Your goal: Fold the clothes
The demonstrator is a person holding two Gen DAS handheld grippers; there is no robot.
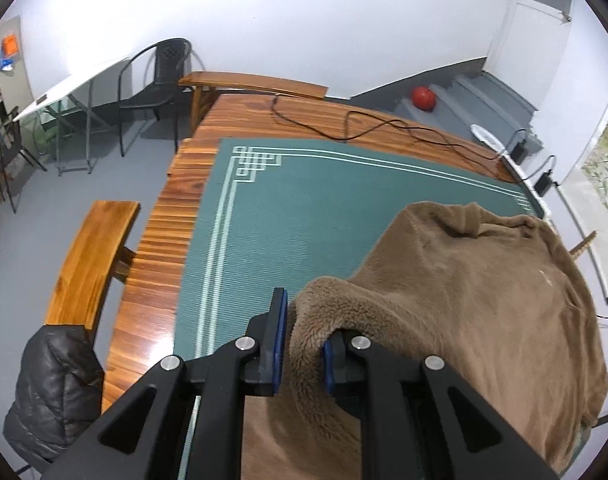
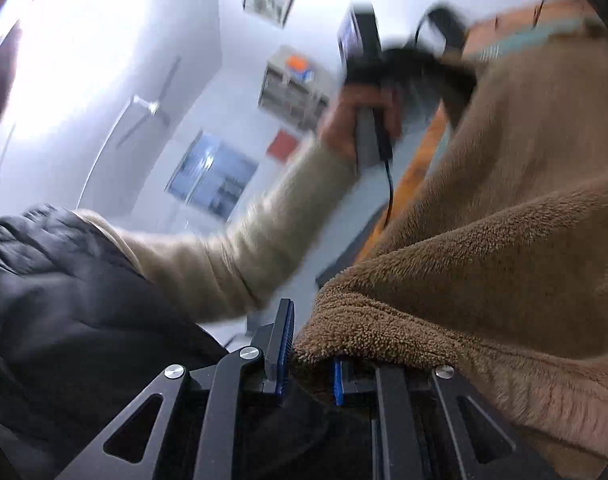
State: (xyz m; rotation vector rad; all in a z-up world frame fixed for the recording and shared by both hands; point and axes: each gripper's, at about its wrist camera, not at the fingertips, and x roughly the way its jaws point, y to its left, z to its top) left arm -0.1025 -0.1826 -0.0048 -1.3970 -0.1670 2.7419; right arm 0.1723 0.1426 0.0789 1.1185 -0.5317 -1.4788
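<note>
Basically we've got both tools clamped on the brown fleece point(image 1: 464, 300) hem, left tool point(image 1: 304, 344) and right tool point(image 2: 314, 356); it's lifted over the green mat point(image 1: 304, 208). Soft, bulky, floppy, so pinch the thick edge.

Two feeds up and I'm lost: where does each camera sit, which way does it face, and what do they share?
Left wrist: on the left gripper, looking down over the green mat on the wooden table; its own fingers pinch the brown fleece.
Right wrist: on the right gripper, facing closer to level towards the wall; its fingers clamp the fleece edge; the person's left hand and cream sleeve show, blurred.
Shared: the fleece, and the dark jacket.
</note>
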